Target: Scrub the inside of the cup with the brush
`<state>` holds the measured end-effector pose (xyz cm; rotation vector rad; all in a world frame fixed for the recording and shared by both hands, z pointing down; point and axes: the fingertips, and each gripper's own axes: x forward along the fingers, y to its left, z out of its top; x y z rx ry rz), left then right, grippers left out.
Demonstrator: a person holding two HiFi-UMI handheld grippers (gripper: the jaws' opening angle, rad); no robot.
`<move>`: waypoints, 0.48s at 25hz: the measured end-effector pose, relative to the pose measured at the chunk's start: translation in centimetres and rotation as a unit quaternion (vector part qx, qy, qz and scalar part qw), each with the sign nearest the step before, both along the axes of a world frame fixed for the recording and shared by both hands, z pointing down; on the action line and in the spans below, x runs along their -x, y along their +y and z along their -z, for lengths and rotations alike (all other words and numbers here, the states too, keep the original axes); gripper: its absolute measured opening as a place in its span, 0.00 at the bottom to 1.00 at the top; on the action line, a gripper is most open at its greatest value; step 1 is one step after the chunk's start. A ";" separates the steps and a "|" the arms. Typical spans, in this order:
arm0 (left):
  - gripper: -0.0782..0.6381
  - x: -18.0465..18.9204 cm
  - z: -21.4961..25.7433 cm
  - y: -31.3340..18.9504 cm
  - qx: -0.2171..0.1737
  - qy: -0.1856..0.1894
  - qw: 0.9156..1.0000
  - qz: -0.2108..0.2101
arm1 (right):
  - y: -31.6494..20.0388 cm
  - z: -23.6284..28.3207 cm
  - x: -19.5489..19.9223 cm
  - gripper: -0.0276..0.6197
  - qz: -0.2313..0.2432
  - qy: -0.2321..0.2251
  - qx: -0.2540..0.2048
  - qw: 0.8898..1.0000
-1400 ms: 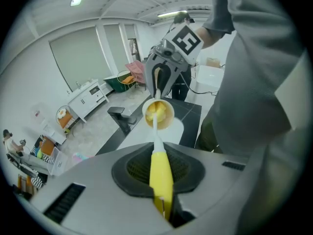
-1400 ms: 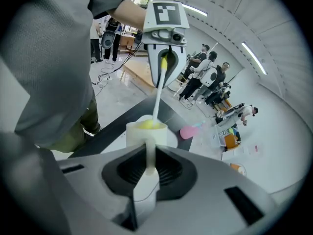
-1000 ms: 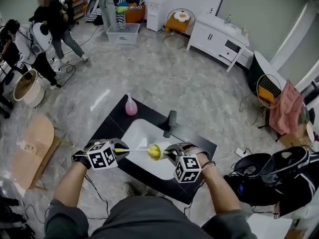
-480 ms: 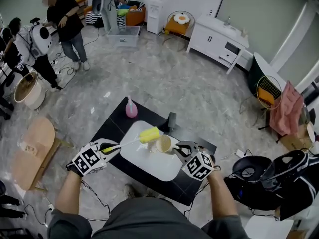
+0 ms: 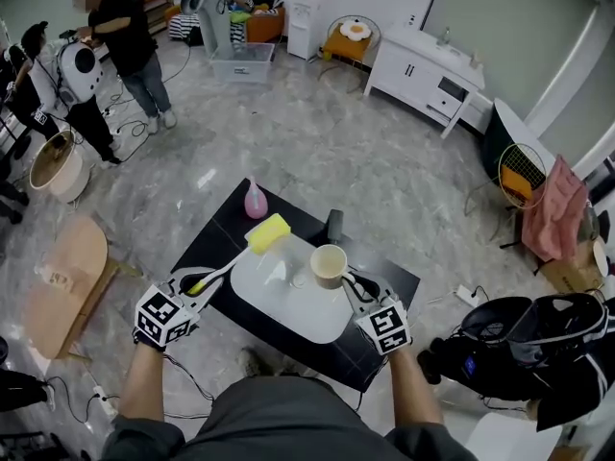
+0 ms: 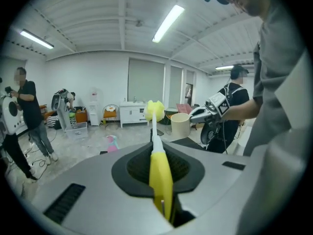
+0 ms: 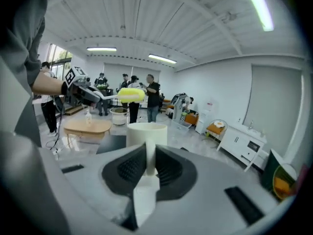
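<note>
My left gripper [image 5: 199, 283] is shut on the yellow handle of the brush; its white stem runs up to the yellow sponge head [image 5: 267, 231], which is in the air left of the cup. My right gripper [image 5: 352, 286] is shut on the handle of the cream cup [image 5: 328, 261], held upright with its mouth up above the white basin [image 5: 288, 305]. Brush and cup are apart. In the left gripper view the brush handle [image 6: 159, 176] lies between the jaws, with the cup [image 6: 180, 125] beyond. In the right gripper view the cup [image 7: 146, 133] stands in front and the sponge head [image 7: 129, 95] hangs above it.
The basin sits on a low black table [image 5: 213, 243]. A pink bottle [image 5: 254, 203] and a dark upright object [image 5: 332, 227] stand at the table's far side. A wooden side table [image 5: 65, 279] is at the left, black bags [image 5: 524, 339] at the right. People stand far left.
The brush head has come out of the cup and swung up and to the left. The cup has turned upright and moved slightly away. Both hands have drawn back and apart.
</note>
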<state>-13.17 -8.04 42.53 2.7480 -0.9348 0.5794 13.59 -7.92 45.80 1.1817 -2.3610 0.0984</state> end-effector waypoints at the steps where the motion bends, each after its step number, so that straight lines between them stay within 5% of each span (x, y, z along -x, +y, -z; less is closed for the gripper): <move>1: 0.15 0.1 0.2 0.0 -0.002 0.009 1.000 0.011 | -0.1 0.4 -0.1 0.11 -0.015 -0.019 -0.010 1.000; 5: 0.15 0.2 0.8 0.2 -0.006 0.049 0.998 0.042 | 0.0 1.4 -0.1 0.11 -0.059 -0.078 -0.042 0.994; 12: 0.15 0.4 0.2 -0.2 0.001 0.044 0.998 0.043 | -0.5 0.3 0.7 0.11 -0.060 -0.078 -0.038 0.994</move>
